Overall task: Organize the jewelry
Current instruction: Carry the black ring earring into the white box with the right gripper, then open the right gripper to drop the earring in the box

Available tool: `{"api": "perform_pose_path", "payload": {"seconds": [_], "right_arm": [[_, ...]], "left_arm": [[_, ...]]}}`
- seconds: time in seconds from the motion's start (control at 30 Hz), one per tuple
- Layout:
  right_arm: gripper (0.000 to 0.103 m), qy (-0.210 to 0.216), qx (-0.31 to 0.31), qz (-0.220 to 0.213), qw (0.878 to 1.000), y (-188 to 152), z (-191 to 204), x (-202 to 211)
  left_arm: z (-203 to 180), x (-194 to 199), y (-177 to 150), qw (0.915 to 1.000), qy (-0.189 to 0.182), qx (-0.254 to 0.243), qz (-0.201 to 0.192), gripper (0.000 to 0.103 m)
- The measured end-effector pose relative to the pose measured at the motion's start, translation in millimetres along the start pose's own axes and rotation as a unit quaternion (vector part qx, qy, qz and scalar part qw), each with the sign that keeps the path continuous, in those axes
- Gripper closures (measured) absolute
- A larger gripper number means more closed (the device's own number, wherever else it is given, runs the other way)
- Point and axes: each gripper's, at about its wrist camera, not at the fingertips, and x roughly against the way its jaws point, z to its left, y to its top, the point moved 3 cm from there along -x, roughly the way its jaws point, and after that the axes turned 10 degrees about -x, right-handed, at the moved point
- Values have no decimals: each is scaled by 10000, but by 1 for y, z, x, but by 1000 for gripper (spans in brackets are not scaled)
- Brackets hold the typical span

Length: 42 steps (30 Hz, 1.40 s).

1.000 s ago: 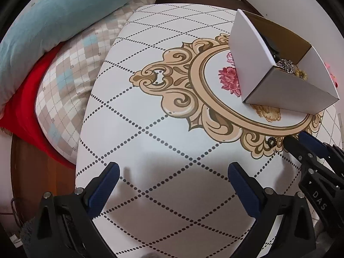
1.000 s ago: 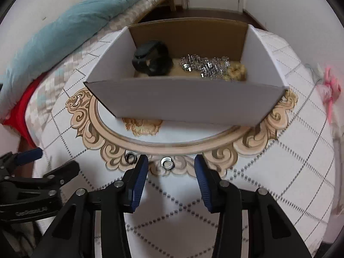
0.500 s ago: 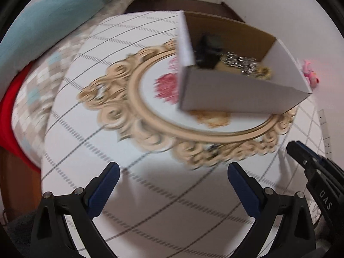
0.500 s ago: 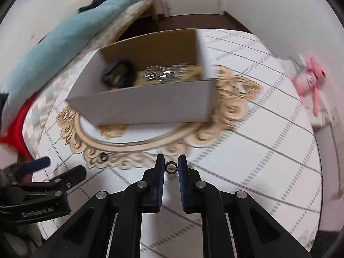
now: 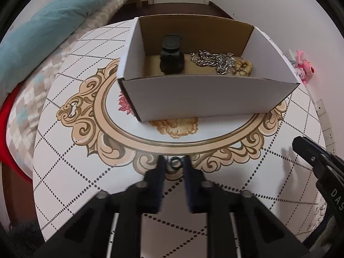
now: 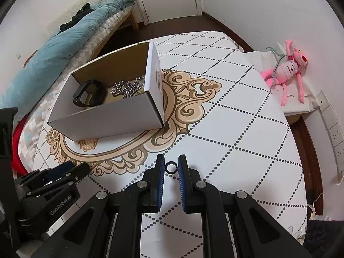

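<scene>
A white cardboard box [image 5: 206, 99] stands on the patterned round table; it also shows in the right wrist view [image 6: 107, 116]. Inside lie a black watch [image 5: 172, 58], a silver chain [image 5: 215, 61] and a gold piece [image 5: 244, 67]. My left gripper [image 5: 174, 163] is shut on a small black ring [image 5: 175, 163] at the table surface, in front of the box. My right gripper [image 6: 171, 167] is shut on a second ring [image 6: 171, 168] and holds it above the table, to the right of the box.
The table [image 6: 236, 129] has a rounded edge. A bed with a teal duvet [image 5: 43, 28] and red cloth lies to the left. A pink plush toy [image 6: 288, 71] lies on a white shelf to the right. Wall sockets [image 6: 335, 135] sit at far right.
My left gripper swung right toward the box and closed on the black ring. My right gripper closed on the other ring, lifted it and moved right.
</scene>
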Motion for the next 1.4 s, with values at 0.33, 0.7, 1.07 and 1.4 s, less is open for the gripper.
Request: {"api": "perform_pose_path", "payload": {"seconds": [0.33, 0.7, 1.07, 1.4], "right_arm": [[90, 230, -53, -182, 9996, 10, 6, 21], [90, 1246, 133, -16, 9921, 84, 54, 37], [89, 1561, -61, 1388, 9779, 116, 86, -38], [69, 1251, 61, 969, 9874, 117, 77, -22]], "left_arm": [[1, 32, 7, 9991, -325, 48, -263, 93], [29, 73, 96, 9960, -673, 102, -580, 93], [69, 54, 128, 9958, -664, 624, -48, 62], [90, 61, 111, 9960, -169, 837, -254, 25]]}}
